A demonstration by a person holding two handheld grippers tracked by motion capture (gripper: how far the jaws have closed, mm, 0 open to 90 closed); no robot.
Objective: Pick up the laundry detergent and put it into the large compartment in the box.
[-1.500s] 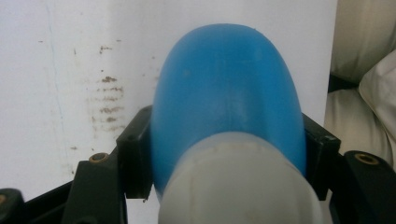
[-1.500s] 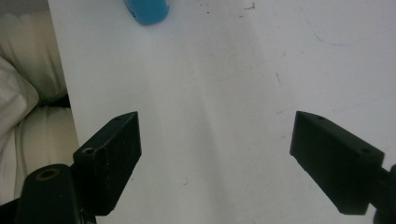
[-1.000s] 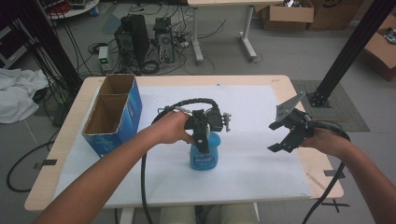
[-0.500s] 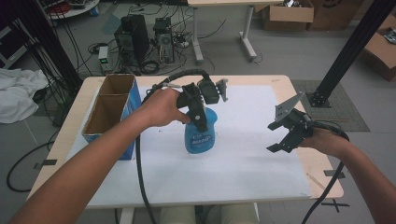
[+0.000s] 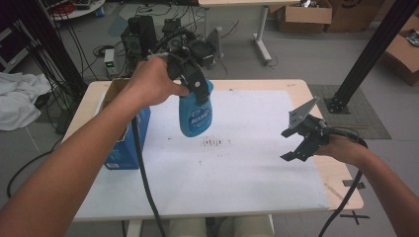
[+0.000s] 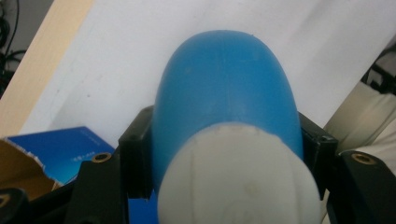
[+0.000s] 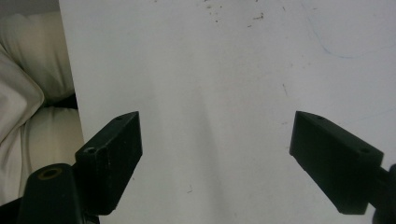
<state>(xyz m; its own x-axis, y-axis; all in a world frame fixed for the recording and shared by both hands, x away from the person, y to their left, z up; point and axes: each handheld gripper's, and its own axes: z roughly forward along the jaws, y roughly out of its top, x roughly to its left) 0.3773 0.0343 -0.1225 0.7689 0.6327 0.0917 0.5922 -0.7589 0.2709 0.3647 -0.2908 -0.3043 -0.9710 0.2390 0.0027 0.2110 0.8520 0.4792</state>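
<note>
A blue bottle (image 5: 195,116) with a white cap hangs in the air above the white sheet, tilted, with my left gripper (image 5: 195,84) shut on its neck. In the left gripper view the blue bottle (image 6: 227,98) sits clamped between both black jaws, its white cap (image 6: 238,182) nearest the camera. My right gripper (image 5: 291,144) hovers over the right side of the table, open, with nothing between its jaws. In the right gripper view the right gripper (image 7: 215,154) has its jaws spread wide above the bare white sheet (image 7: 210,70).
A blue cardboard box (image 5: 124,148) with an open top stands at the table's left edge, just left of the lifted bottle. A white sheet (image 5: 222,168) covers most of the wooden table (image 5: 341,187). Cables, computer gear and boxes lie on the floor beyond.
The left gripper has lifted the blue bottle off the table and carried it up and back toward the left. The right gripper has stayed in place, open.
</note>
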